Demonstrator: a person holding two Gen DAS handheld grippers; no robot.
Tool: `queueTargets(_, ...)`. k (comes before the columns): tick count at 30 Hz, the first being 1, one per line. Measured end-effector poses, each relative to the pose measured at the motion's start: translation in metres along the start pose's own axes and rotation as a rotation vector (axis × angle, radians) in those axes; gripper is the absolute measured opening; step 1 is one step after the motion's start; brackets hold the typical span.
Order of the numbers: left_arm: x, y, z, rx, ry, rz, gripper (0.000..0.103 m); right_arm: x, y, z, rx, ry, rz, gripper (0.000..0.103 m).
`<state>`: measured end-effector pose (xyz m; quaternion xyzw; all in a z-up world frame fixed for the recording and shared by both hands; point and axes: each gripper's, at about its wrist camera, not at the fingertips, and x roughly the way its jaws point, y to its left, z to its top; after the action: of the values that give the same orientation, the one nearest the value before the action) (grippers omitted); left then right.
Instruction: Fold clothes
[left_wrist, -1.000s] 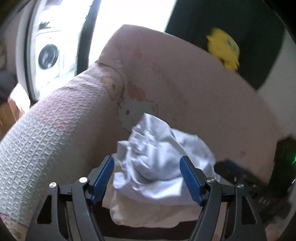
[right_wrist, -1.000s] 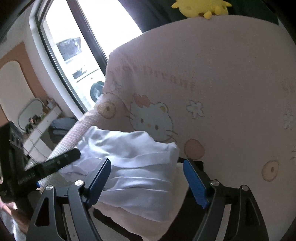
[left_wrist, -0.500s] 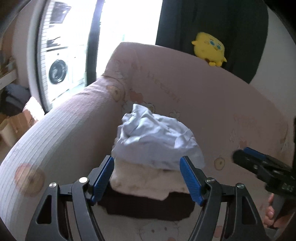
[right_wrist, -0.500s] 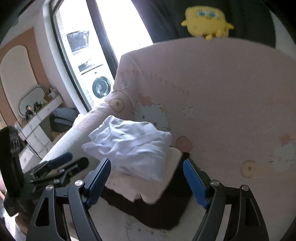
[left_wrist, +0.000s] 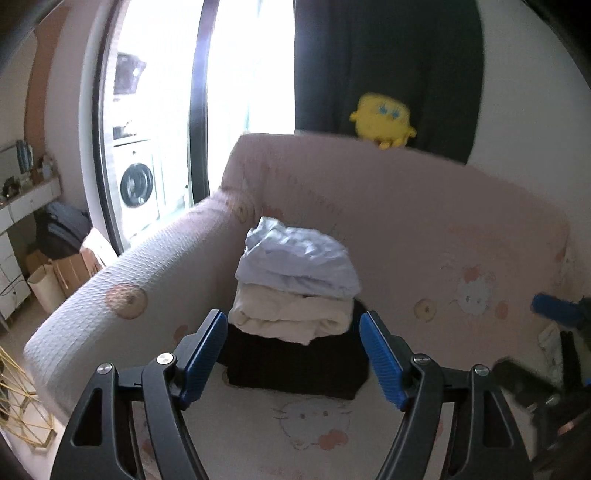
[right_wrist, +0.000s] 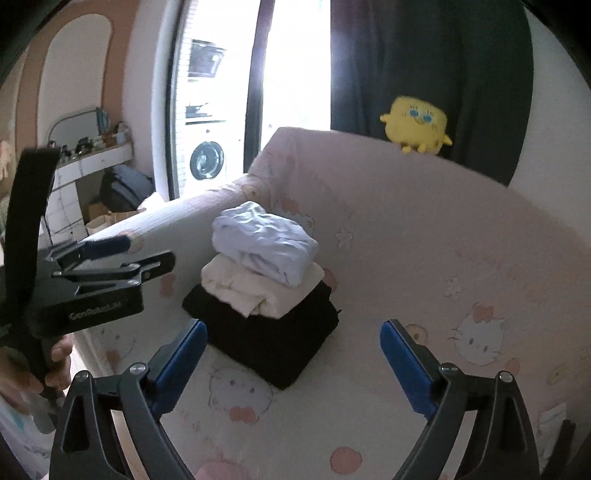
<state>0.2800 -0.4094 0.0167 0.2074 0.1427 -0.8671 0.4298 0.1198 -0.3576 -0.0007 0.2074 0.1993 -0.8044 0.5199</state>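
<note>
A stack of three folded clothes sits in the left corner of a pink cartoon-print sofa (left_wrist: 424, 229). A pale blue garment (left_wrist: 295, 258) lies on top, a cream one (left_wrist: 288, 317) under it, a black one (left_wrist: 295, 362) at the bottom. The same pile shows in the right wrist view: blue (right_wrist: 264, 242), cream (right_wrist: 251, 288), black (right_wrist: 266, 332). My left gripper (left_wrist: 293, 352) stands open and empty, short of the pile. My right gripper (right_wrist: 293, 356) is open too, holding nothing. In the right wrist view the left gripper (right_wrist: 144, 254) appears at the left, held by a hand.
A yellow plush toy (left_wrist: 382, 120) sits on the sofa back in front of a dark curtain. The sofa's left armrest (left_wrist: 122, 288) borders the pile. Beyond it are a glass door, a washing machine (left_wrist: 137, 184) and boxes on the floor.
Both grippers have drawn back from the pile; a second ago they were close over the blue garment. The stack now sits farther off and whole in view.
</note>
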Motion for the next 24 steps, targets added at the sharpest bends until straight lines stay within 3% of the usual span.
queueTargets(1,-0.013,-0.003,-0.003,-0.004,-0.029,0.007,0.074,-0.009,0.003,-0.005,-0.012,-0.011,-0.005,0.095)
queueTargets(4,-0.050,-0.013,-0.010,-0.016,-0.116,0.050,0.093,-0.033,0.007,-0.021,-0.014,-0.039,-0.001,0.096)
queueTargets(6,-0.069,-0.020,-0.014,-0.011,-0.144,0.052,0.093,-0.046,0.004,-0.031,0.021,-0.054,0.027,0.101)
queueTargets(11,-0.092,-0.042,-0.018,0.066,-0.121,0.023,0.093,-0.066,-0.008,-0.048,0.117,-0.089,0.001,0.102)
queueTargets(15,-0.101,-0.057,-0.025,0.110,-0.132,0.042,0.093,-0.070,-0.020,-0.071,0.274,-0.130,0.012,0.102)
queueTargets(19,-0.097,-0.068,-0.038,0.141,-0.061,0.028,0.093,-0.063,-0.038,-0.104,0.490,-0.119,0.083,0.102)
queueTargets(24,-0.096,-0.081,-0.054,0.148,-0.019,0.025,0.093,-0.061,-0.028,-0.118,0.425,-0.053,0.076,0.102)
